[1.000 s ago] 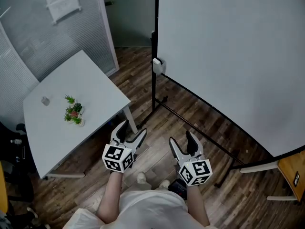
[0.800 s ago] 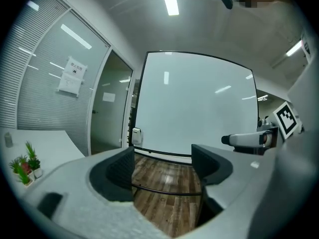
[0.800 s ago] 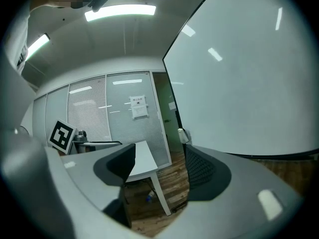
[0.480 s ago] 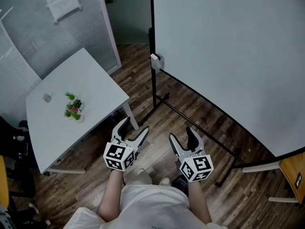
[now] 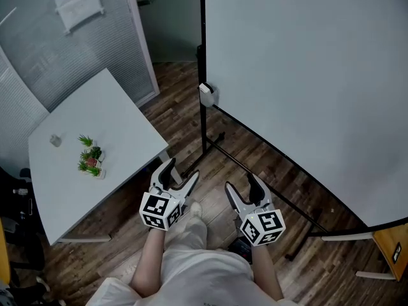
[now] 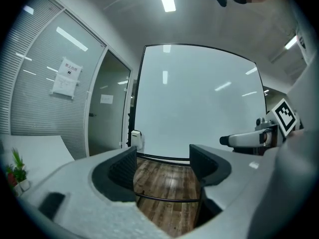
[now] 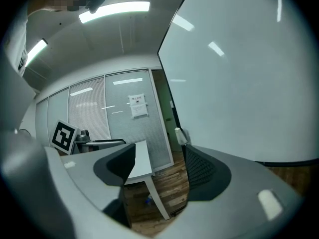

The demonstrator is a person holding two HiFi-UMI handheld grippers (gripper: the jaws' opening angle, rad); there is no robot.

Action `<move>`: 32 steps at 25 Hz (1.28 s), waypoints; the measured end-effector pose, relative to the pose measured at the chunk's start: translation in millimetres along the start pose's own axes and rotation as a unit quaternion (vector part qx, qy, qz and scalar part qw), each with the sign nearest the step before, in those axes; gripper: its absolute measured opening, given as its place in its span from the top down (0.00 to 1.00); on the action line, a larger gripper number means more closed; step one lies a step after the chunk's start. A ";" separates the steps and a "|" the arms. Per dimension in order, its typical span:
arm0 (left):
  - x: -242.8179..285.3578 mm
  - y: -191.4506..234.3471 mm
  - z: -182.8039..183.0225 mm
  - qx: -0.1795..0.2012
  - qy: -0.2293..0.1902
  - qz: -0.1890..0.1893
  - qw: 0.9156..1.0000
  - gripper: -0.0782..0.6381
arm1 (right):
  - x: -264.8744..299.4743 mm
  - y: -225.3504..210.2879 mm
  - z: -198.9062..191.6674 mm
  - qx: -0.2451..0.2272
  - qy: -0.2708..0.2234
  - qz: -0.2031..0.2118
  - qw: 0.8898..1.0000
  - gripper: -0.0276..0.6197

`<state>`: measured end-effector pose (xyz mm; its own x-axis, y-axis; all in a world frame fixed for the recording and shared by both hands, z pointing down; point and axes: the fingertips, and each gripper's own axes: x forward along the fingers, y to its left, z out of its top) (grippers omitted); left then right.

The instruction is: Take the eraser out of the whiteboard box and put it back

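A small white box [image 5: 207, 94] hangs on the left edge of the big whiteboard [image 5: 306, 75]; I also see the box [image 6: 135, 137] in the left gripper view and the box [image 7: 180, 135] in the right gripper view. No eraser can be made out at this distance. My left gripper [image 5: 180, 174] and right gripper [image 5: 241, 187] are held side by side over the wooden floor, well short of the box. Both are open and empty. The left gripper [image 6: 162, 161] has just been closing slightly, with nothing between its jaws. Only floor and a table leg show past the right gripper [image 7: 158, 163].
A white table [image 5: 121, 126] with a small potted plant [image 5: 89, 158] stands at the left, close to my left gripper. The whiteboard's black stand rails [image 5: 255, 171] run across the floor ahead. A glass partition [image 5: 76, 37] closes the back left. A wooden seat [image 5: 392, 250] is at the lower right.
The person has stepped toward the whiteboard: one leg now shows forward below the grippers, and the table has slid left in the head view. Both grippers moved along, still apart and empty.
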<state>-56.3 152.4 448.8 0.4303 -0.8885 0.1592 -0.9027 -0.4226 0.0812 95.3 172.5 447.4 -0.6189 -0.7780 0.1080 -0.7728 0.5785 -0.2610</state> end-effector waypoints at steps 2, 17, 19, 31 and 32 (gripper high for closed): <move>25.1 17.7 3.0 -0.003 0.002 -0.002 1.000 0.43 | 25.9 -11.9 3.6 0.000 0.005 -0.002 1.000 0.48; 177.4 116.1 38.3 -0.001 0.003 -0.065 0.998 0.43 | 184.7 -72.6 37.3 -0.003 0.025 -0.036 0.999 0.48; 193.6 126.5 40.5 0.000 0.004 -0.072 0.997 0.42 | 200.4 -78.1 41.0 -0.005 0.024 -0.042 0.999 0.48; 233.8 158.4 39.7 -0.015 0.001 -0.105 0.994 0.42 | 241.8 -84.1 43.0 -0.005 0.018 -0.068 0.998 0.48; 234.7 157.7 40.7 -0.016 -0.002 -0.108 0.994 0.42 | 241.9 -84.4 44.4 -0.005 0.016 -0.070 0.997 0.48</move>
<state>-97.8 -130.1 458.9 0.6140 -0.7784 0.1304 -0.7885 -0.5977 0.1449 17.1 -75.4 453.0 -0.5089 -0.8431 0.1739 -0.8532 0.4671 -0.2320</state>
